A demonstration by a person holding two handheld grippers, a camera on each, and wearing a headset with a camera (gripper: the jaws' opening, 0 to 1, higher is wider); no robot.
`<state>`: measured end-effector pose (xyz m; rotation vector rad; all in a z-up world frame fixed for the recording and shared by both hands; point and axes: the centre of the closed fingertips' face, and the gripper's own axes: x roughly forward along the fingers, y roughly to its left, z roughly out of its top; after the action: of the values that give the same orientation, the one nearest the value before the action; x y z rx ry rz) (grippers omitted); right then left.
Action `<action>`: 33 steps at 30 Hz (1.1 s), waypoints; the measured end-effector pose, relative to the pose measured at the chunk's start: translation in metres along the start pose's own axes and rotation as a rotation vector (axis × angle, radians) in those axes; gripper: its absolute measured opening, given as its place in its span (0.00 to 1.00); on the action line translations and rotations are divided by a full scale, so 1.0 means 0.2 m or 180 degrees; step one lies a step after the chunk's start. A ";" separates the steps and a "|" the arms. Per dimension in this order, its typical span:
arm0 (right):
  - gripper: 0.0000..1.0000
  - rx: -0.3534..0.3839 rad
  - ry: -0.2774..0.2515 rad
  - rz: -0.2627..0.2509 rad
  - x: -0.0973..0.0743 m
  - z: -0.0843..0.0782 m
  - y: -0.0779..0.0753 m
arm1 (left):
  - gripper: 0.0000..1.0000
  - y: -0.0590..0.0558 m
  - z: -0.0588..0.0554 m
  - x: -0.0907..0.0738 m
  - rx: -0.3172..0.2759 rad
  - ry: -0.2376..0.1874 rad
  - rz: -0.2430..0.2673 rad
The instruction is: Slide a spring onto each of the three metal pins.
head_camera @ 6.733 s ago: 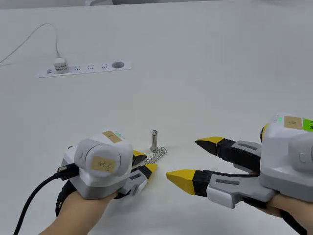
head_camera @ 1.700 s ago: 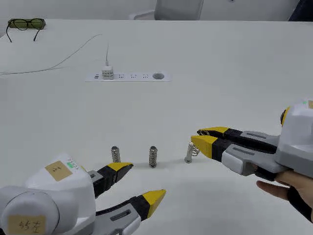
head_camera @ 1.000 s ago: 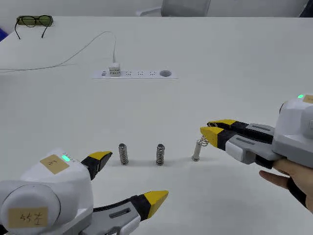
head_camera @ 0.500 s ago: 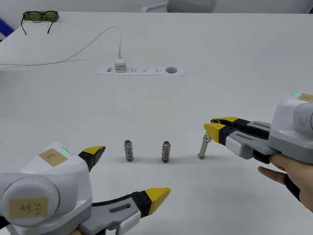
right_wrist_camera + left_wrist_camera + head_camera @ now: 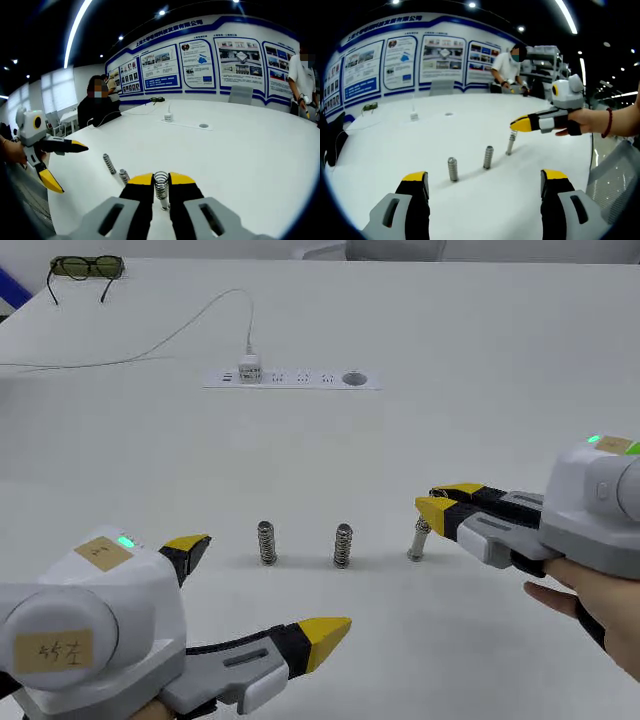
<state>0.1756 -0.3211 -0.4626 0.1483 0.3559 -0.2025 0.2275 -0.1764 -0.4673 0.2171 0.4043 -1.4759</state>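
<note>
Three metal pins stand in a row on the white table. The left pin [image 5: 267,542] and the middle pin [image 5: 343,545] each carry a spring. The third pin [image 5: 416,546] leans a little, and a spring [image 5: 423,527] sits over its top end. My right gripper [image 5: 432,504] is shut on that spring [image 5: 161,184], with the pin [image 5: 164,202] showing below its jaws. My left gripper [image 5: 258,585] hovers open in front of the row, holding nothing. In the left gripper view the sprung pins [image 5: 452,169] [image 5: 488,157] stand ahead, between its jaws.
A white power strip [image 5: 292,378] with a plugged charger and cable lies at the back of the table. Dark glasses [image 5: 85,265] rest at the far left corner. Seated and standing people and wall posters show beyond the table.
In the oldest frame my left gripper was shut on a spring beside one pin; now it is open and back. In the last second the right gripper has kept the spring at the third pin's top.
</note>
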 end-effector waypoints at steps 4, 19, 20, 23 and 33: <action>0.12 0.0007 0.0022 -0.0005 0.01 -0.02 0.00 | 0.94 0.00 0.00 0.00 -0.0001 0.0010 0.0000; 0.12 -0.0080 0.0176 0.0017 0.03 -0.10 0.04 | 0.92 0.00 -0.02 0.00 -0.0021 0.0059 -0.0011; 0.12 -0.0080 0.0176 0.0020 0.03 -0.11 0.03 | 0.92 0.00 -0.03 0.00 -0.0016 0.0061 -0.0009; 0.12 -0.0087 0.0188 0.0023 0.04 -0.12 0.03 | 0.92 0.00 -0.03 0.00 -0.0024 0.0063 -0.0022; 0.12 -0.0138 0.0256 0.0022 0.06 -0.17 0.04 | 0.91 -0.01 -0.03 0.00 -0.0020 0.0062 -0.0024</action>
<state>0.1765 -0.3093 -0.4974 0.1150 0.4395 -0.1823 0.2257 -0.1751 -0.4720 0.2253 0.4260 -1.4808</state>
